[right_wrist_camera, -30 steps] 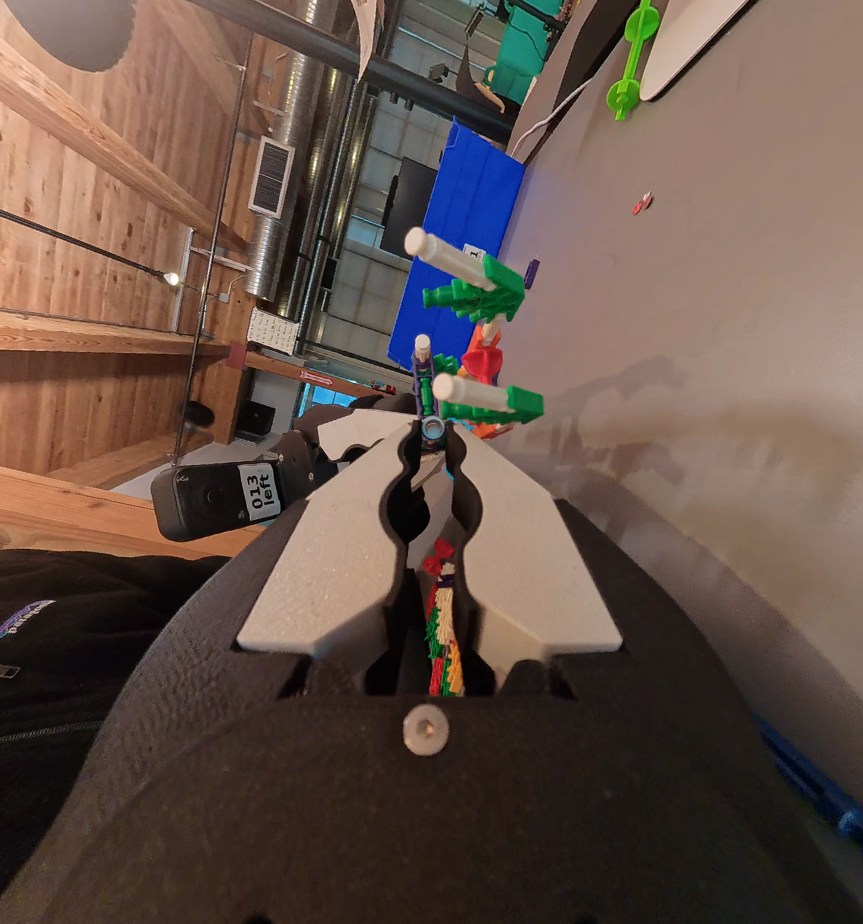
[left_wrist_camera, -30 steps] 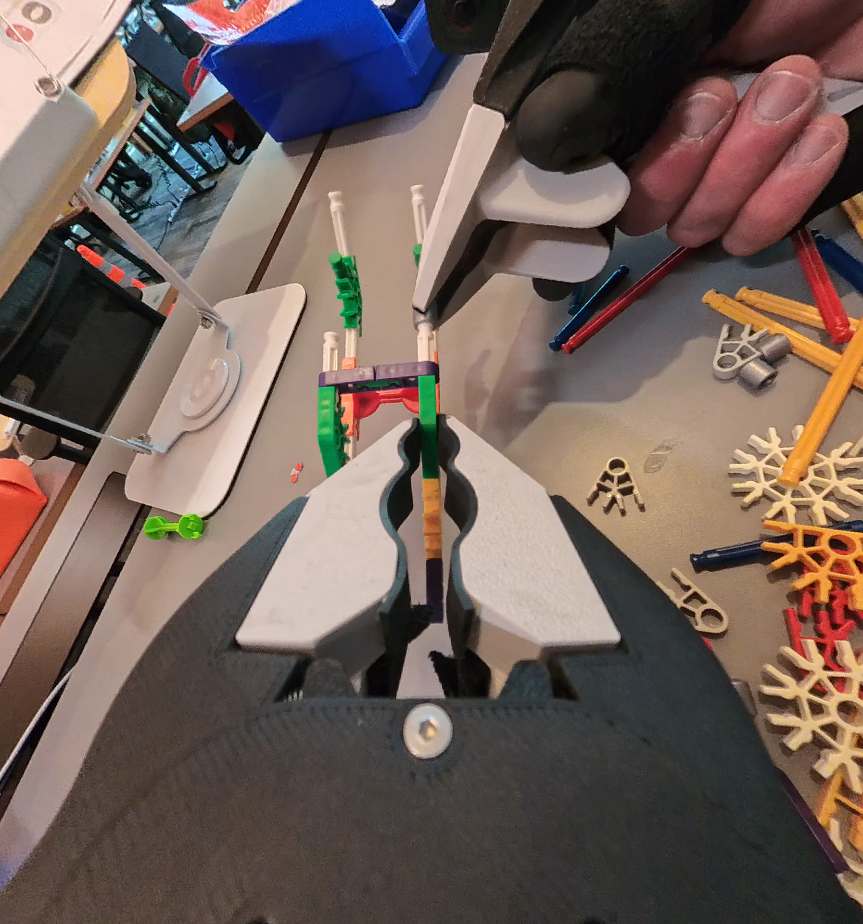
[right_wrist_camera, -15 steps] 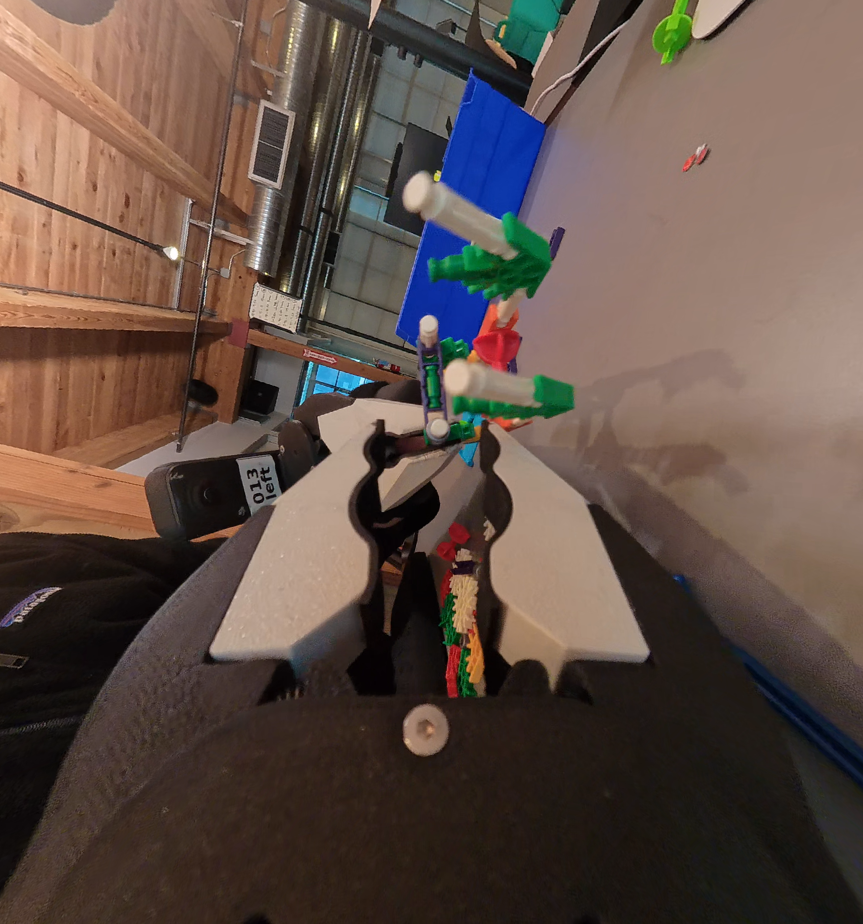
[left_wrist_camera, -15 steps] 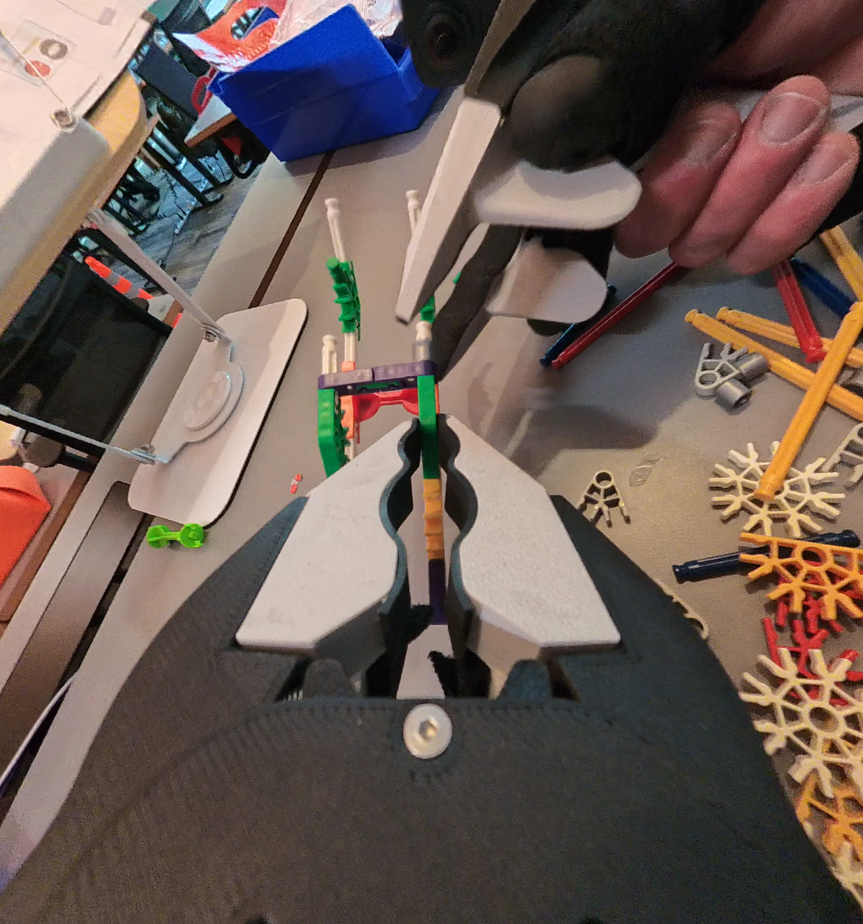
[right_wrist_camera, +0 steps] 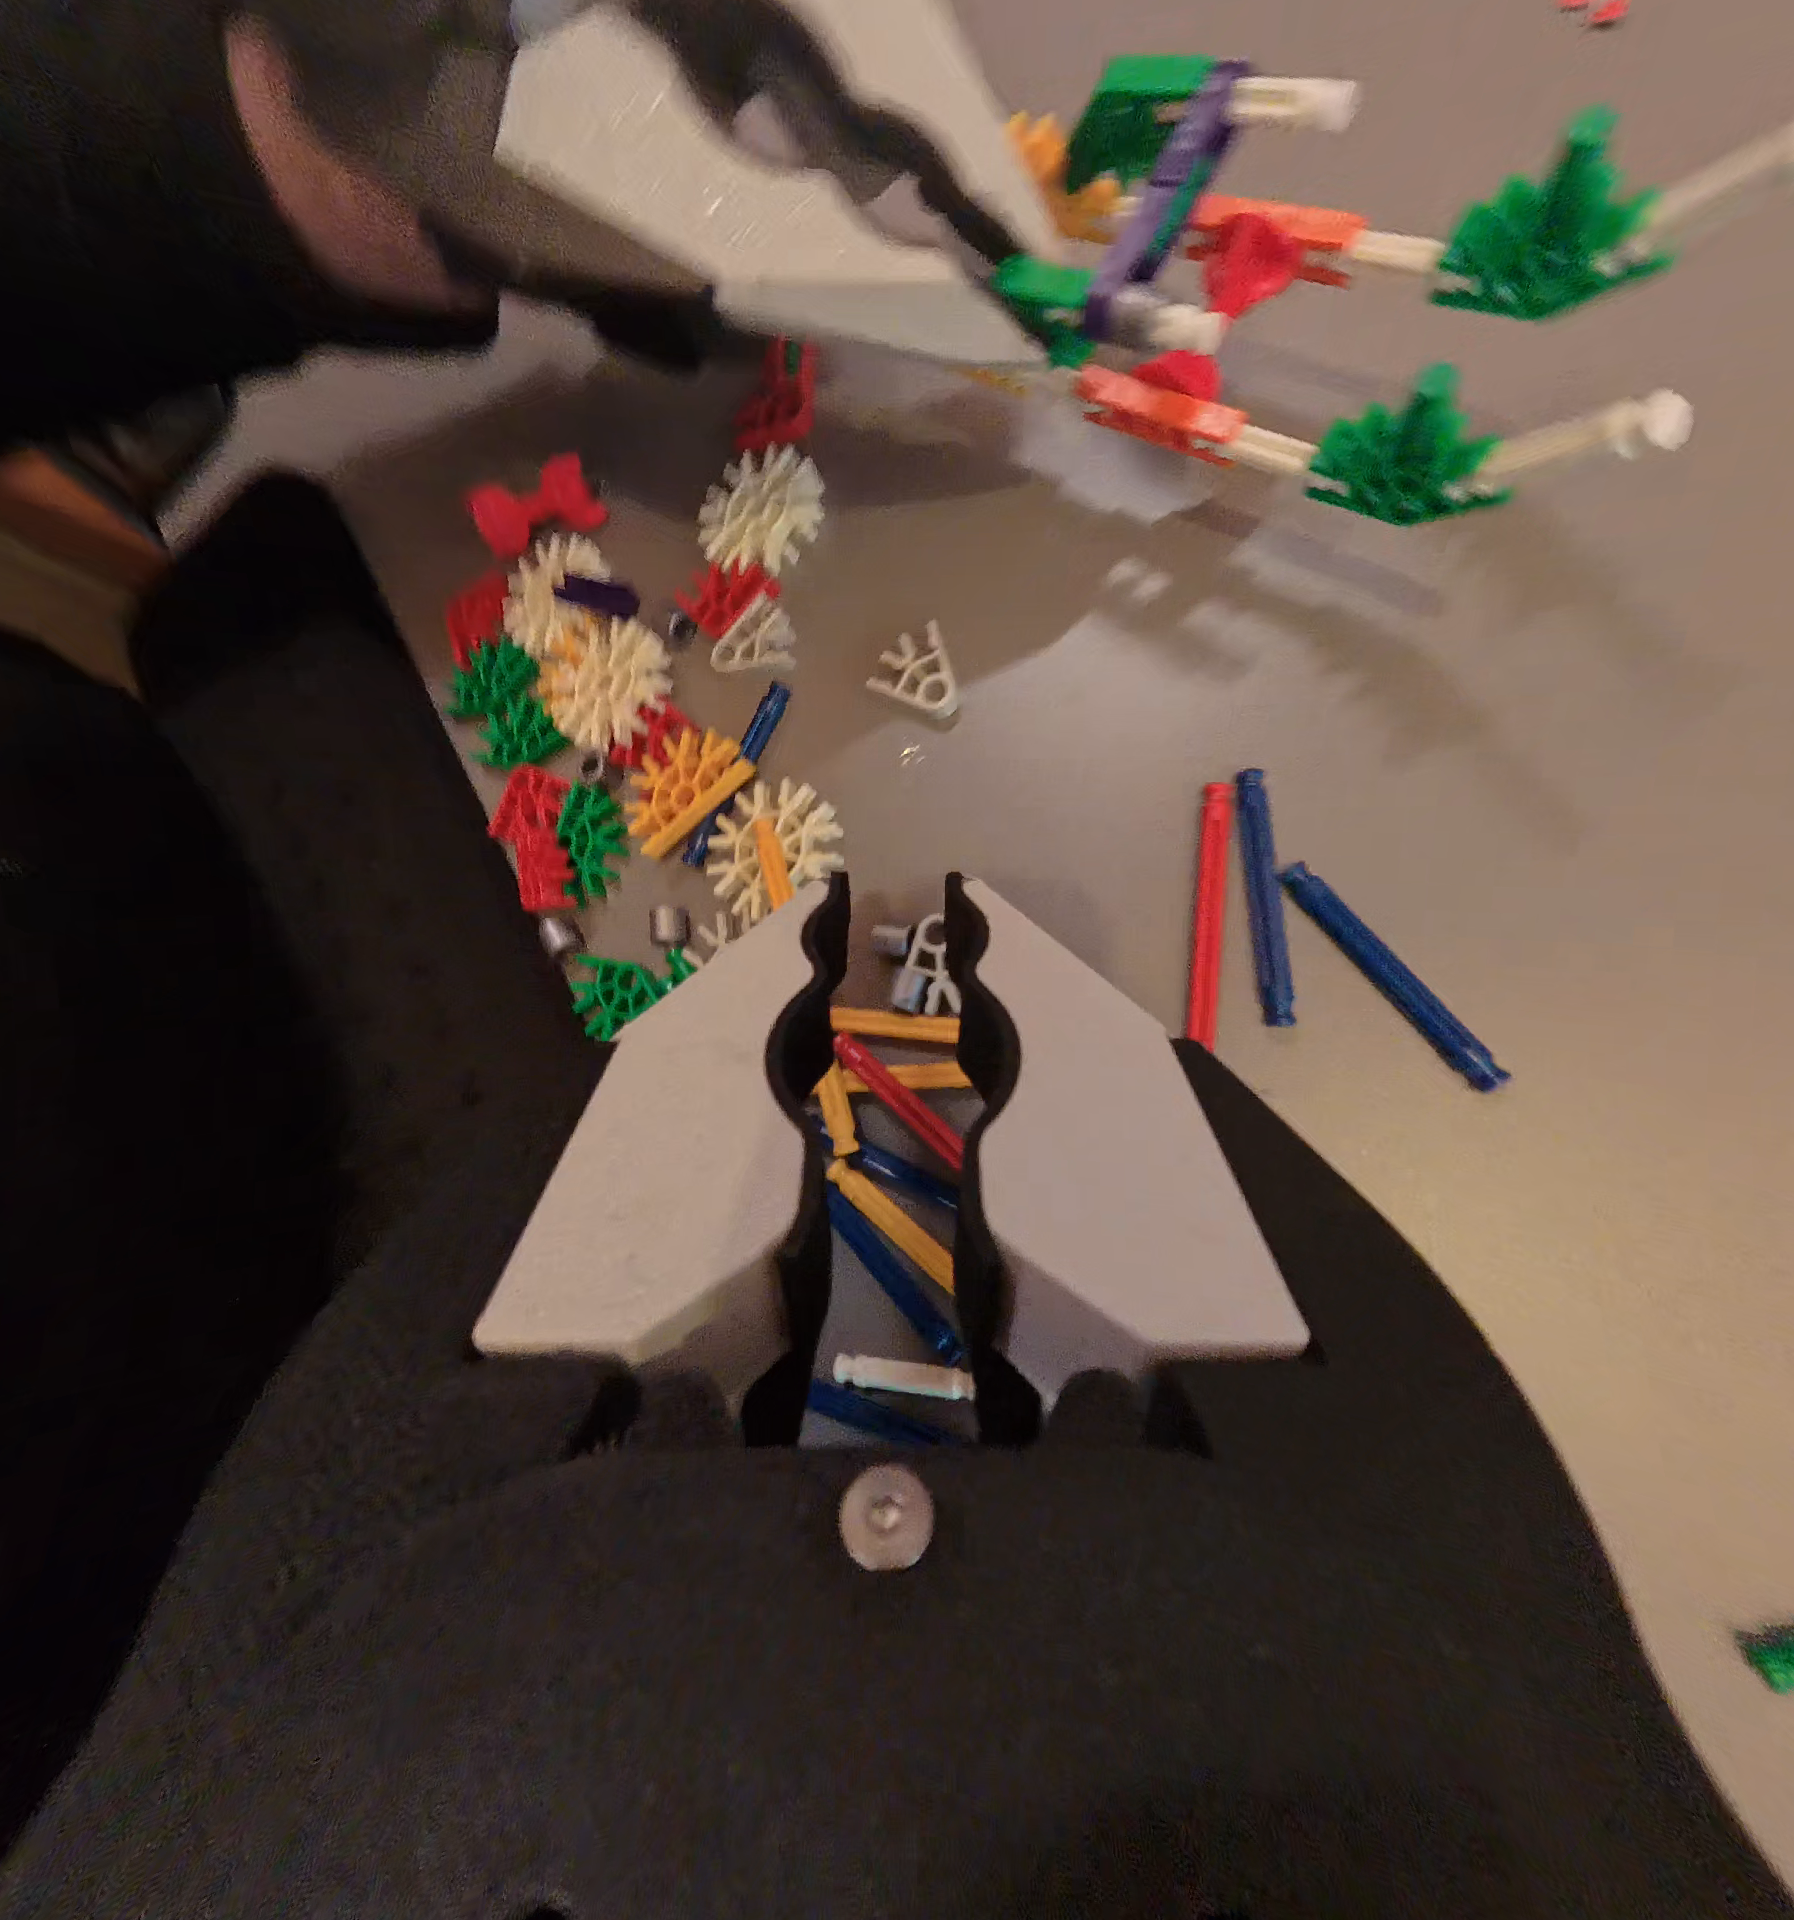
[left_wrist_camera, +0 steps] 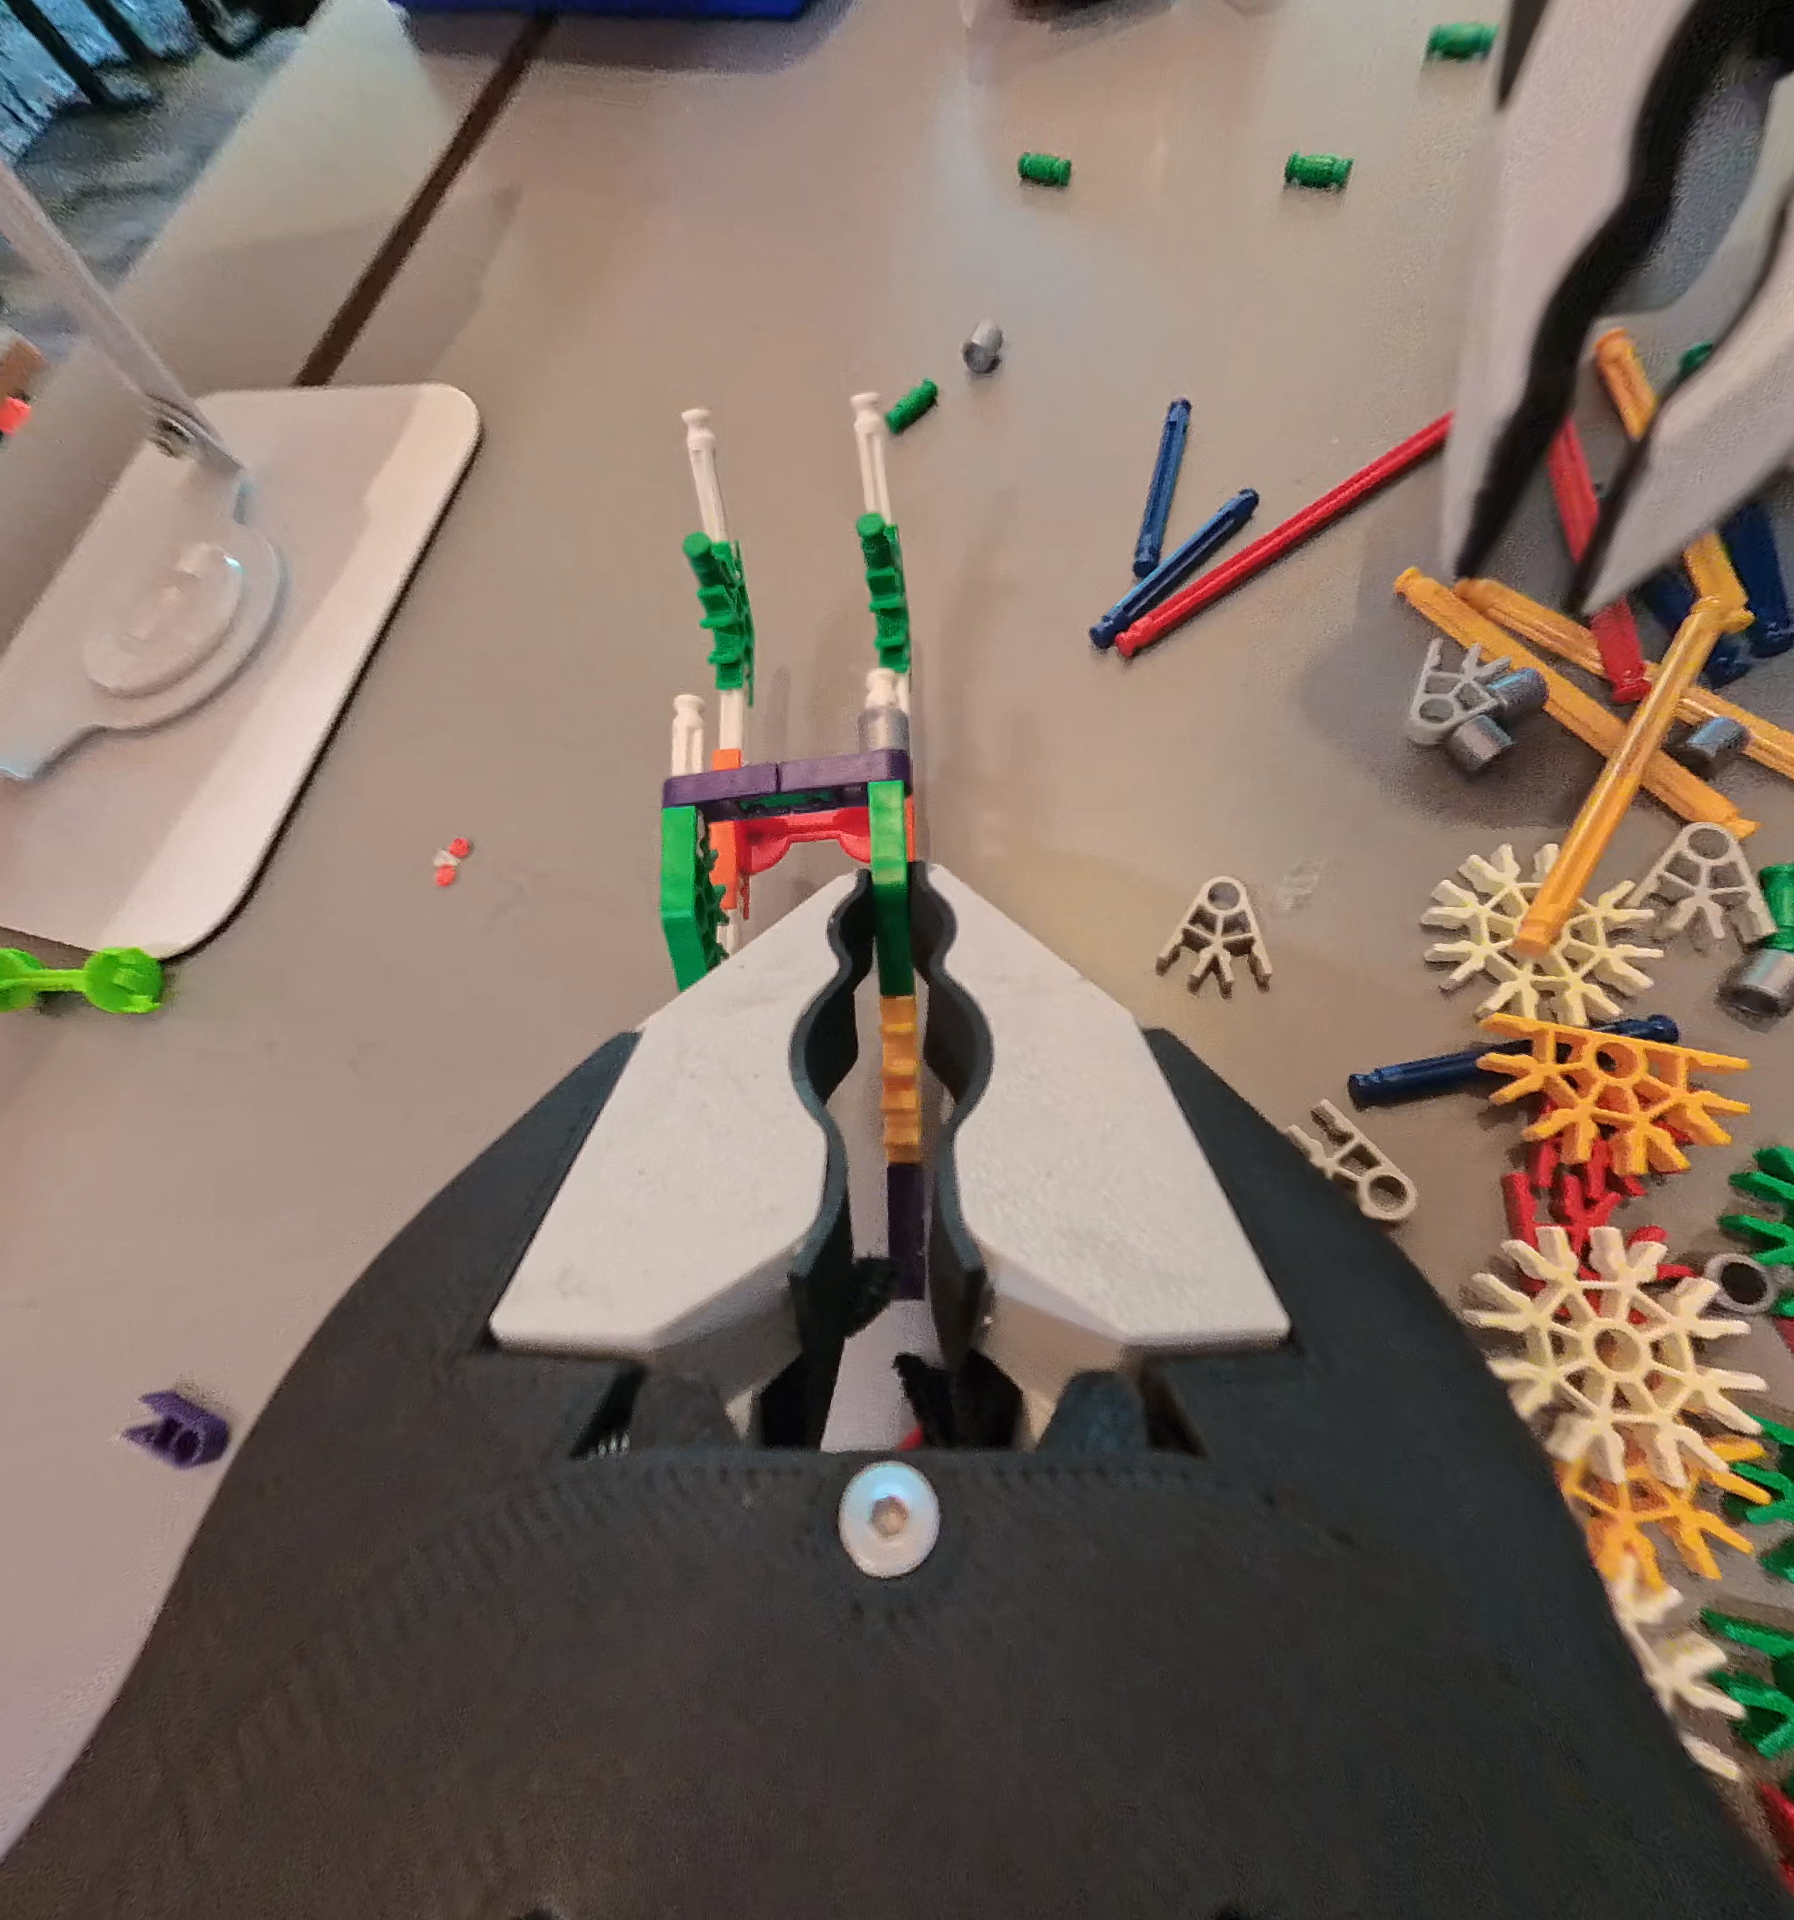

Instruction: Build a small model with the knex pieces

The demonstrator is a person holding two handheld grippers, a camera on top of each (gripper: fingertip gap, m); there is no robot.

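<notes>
Left wrist view: left gripper (left_wrist_camera: 891,914), jaws closed on the near edge of a small rod-and-connector model (left_wrist_camera: 799,748), gripping its stacked green, yellow and purple connectors edge-on; the model stands held above the grey surface (left_wrist_camera: 581,260), with a purple crossbar, red and orange pieces behind it, and two white rods carrying green connectors reaching away from the gripper. Left of the model: a white stand base (left_wrist_camera: 197,644), a lime-green connector piece (left_wrist_camera: 62,979) by its near corner, and a purple clip (left_wrist_camera: 178,1429) nearer the camera. Right of the model: two blue rods and a red rod (left_wrist_camera: 1277,535), a grey connector (left_wrist_camera: 1217,935), then a loose pile of yellow rods and white, yellow, red and green snowflake connectors (left_wrist_camera: 1610,1351). Beyond the model: short green rods and a grey spacer (left_wrist_camera: 982,346). Right wrist view: right gripper (right_wrist_camera: 897,883), jaws partly open and holding nothing, poised above a heap of yellow, red and blue rods (right_wrist_camera: 893,1143) to the right of the model, with a grey connector and spacer (right_wrist_camera: 919,961) just past the tips; blurred in the left view, it hangs over the same heap.
</notes>
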